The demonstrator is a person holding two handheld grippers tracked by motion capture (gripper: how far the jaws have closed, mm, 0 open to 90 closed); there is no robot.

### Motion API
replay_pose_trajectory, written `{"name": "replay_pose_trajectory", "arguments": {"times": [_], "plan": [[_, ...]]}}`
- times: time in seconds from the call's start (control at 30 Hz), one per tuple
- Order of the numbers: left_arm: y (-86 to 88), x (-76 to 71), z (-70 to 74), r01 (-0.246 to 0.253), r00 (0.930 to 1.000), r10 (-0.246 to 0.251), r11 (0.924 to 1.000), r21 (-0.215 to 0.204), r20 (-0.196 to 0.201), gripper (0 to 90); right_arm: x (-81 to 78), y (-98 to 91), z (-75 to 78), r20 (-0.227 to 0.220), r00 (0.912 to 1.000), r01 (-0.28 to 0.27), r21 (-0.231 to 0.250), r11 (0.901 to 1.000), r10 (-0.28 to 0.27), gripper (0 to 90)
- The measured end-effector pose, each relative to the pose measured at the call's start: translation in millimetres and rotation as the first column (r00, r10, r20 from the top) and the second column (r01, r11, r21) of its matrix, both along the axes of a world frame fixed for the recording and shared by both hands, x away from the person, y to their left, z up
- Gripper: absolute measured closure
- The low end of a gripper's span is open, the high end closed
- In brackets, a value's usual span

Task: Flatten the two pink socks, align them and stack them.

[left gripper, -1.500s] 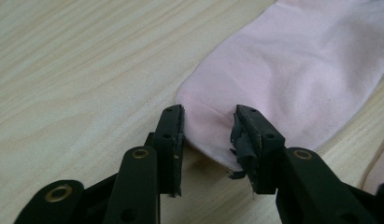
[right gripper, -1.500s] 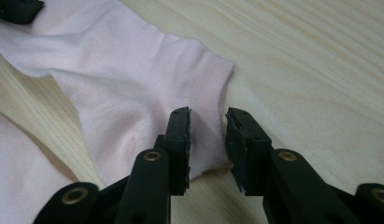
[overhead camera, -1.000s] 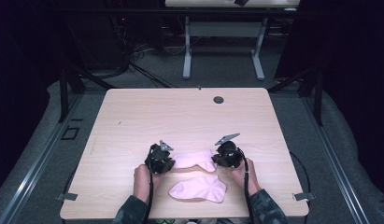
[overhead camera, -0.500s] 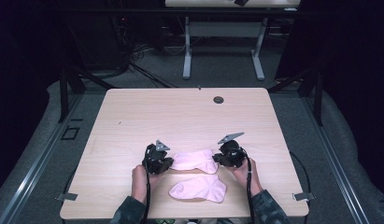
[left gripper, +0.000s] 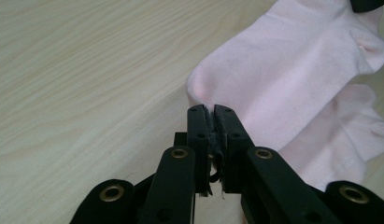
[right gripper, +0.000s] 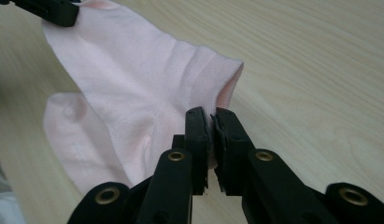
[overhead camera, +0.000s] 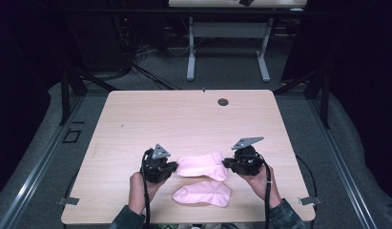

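Note:
Two pale pink socks are near the table's front edge. The upper sock (overhead camera: 203, 164) (left gripper: 283, 70) (right gripper: 133, 70) hangs stretched between my two grippers, a little above the wood. My left gripper (overhead camera: 173, 167) (left gripper: 212, 111) is shut on its rounded toe end. My right gripper (overhead camera: 225, 163) (right gripper: 212, 115) is shut on the edge of its open cuff. The second sock (overhead camera: 203, 194) (left gripper: 341, 140) (right gripper: 75, 140) lies flat on the table just below and in front of the held one.
The light wooden table (overhead camera: 184, 119) stretches away behind the socks, with a round cable hole (overhead camera: 223, 102) near its far edge. Beyond it stand another desk's white legs (overhead camera: 191, 52) and dark floor. The person's hands (overhead camera: 136, 188) come in over the front edge.
Both grippers have risen a little and drawn slightly toward the front edge, lifting the upper sock taut between them. The lower sock has stayed in place.

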State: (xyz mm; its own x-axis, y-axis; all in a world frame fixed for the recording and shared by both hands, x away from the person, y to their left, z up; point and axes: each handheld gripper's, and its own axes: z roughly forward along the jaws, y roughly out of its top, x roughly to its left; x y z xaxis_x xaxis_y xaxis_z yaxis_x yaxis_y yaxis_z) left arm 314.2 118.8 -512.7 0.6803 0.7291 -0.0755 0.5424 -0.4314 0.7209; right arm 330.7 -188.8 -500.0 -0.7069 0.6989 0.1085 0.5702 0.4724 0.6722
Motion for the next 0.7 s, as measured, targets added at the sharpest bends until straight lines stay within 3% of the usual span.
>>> {"name": "replay_pose_trajectory", "arguments": {"times": [0.07,0.33,0.57,0.7], "plan": [[-1.3,-8.1,3.1,0.011,0.9999,-0.011,0.9999,-0.001,0.006,85.3,-14.5,-1.8,7.1,0.004,0.9999,-0.011,-0.01,0.9999,0.011,84.0],[-1.0,-23.0,2.9,0.026,0.9997,-0.026,0.9996,-0.005,-0.001,85.3,-36.8,-3.2,11.5,0.008,0.9995,-0.031,-0.027,0.9992,0.031,84.0],[2.2,-43.1,-18.6,0.033,0.9973,-0.036,0.9989,-0.033,-0.064,85.3,-46.8,-2.6,-4.8,-0.037,0.9979,-0.055,-0.045,0.9975,0.053,83.8],[2.9,-46.7,-24.3,0.04,0.9961,-0.043,0.9984,-0.04,-0.076,85.2,-46.2,-4.0,-10.4,-0.057,0.9963,-0.066,-0.041,0.997,0.064,83.7]]}}
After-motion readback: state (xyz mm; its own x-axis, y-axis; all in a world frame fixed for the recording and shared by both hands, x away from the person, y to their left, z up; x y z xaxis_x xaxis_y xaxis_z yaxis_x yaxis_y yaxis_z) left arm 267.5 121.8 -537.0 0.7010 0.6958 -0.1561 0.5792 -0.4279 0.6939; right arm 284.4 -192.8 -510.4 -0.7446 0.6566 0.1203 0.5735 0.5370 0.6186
